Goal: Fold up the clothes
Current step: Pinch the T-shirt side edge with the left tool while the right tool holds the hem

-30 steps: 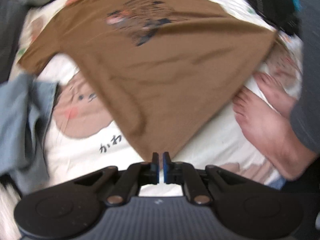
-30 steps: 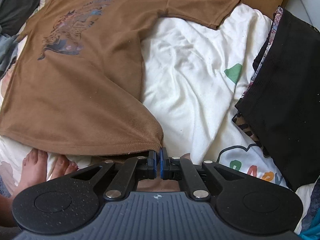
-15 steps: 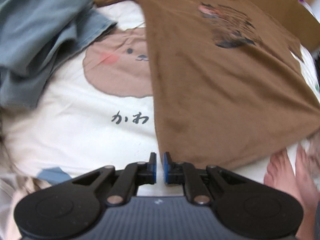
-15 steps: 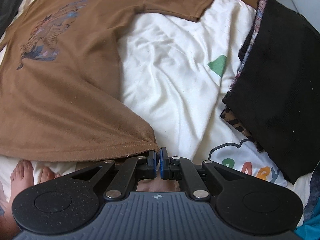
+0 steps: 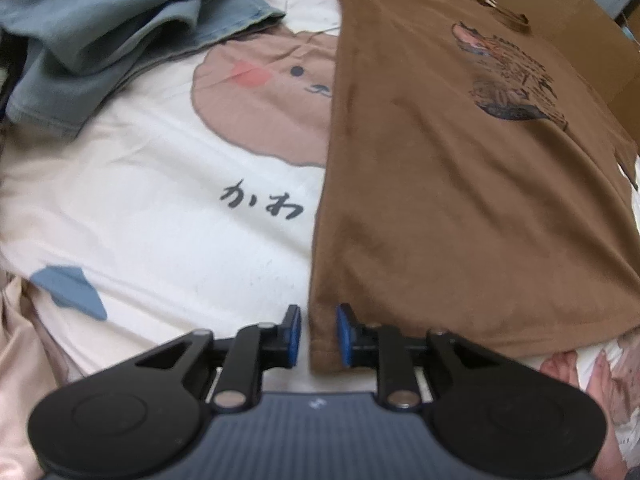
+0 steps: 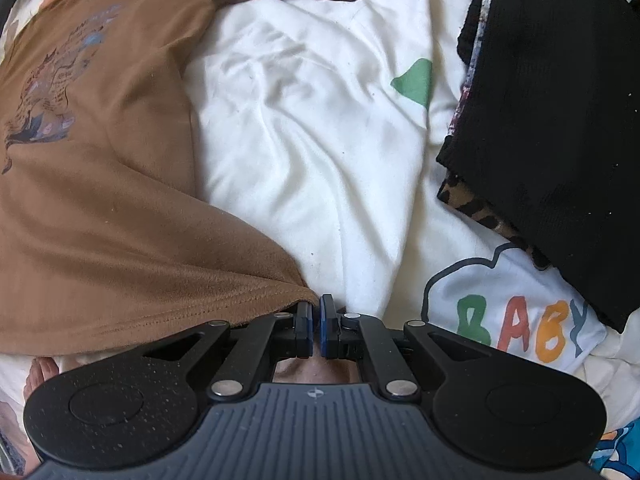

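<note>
Left wrist view: the left claw has just been opening, the brown printed cotton T-shirt spread on the bed, its hem corner loose between the pads. Right claw pinches the other corner; pulling now could skew it.

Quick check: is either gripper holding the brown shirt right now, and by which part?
The right gripper pinches the brown shirt by a hem corner. The left gripper has just been opening; the other hem corner lies loose between its jaws.
</note>
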### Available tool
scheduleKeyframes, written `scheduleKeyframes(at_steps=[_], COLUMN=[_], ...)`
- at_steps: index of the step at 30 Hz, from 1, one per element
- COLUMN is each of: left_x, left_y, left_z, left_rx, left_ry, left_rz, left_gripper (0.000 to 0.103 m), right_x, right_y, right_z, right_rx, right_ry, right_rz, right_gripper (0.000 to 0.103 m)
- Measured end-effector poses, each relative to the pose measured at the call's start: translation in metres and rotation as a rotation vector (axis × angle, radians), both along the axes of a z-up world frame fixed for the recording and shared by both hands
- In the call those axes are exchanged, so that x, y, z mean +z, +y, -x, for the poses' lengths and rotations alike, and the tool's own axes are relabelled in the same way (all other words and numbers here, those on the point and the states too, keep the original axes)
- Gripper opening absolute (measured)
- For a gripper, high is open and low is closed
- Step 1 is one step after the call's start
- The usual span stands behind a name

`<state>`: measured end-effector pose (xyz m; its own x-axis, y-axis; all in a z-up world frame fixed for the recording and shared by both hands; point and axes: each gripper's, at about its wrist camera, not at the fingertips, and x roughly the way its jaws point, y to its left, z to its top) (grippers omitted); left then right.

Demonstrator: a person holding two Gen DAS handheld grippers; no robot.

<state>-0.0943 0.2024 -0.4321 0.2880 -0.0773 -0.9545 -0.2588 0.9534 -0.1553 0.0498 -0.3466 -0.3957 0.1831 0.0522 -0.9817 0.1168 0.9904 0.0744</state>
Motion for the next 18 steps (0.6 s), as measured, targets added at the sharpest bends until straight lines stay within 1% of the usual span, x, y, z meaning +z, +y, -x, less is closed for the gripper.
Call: scheduleKeyframes(at_steps=[4, 14, 16, 18], left_x=[-0.006, -0.011, -0.011, -0.010], left_y=[0.002, 0.004, 0.002, -0.001], left_z=[0.004, 0.016, 0.016, 0.016], left_rx=[0.025, 0.136, 0.153, 0.159], left_ry=[0.007, 0.001, 0.003, 0.001], left_rz=[0.022, 0.078, 0.077, 0.062], left_gripper=[0.024, 0.024, 0.023, 0.020], right_x=[0.000, -0.003, -0.005, -0.006], right_y=[0.000, -0.006, -0.006, -0.008], right_z=[0.000, 0.000, 0.001, 0.001], right_rx=[0.006, 0.008, 0.007, 0.008], right_ry=[0.003, 0.006, 0.008, 0.009], right_rz=[0.002, -0.003, -0.005, -0.006], right_gripper=[0.001, 0.001, 0.001, 0.001])
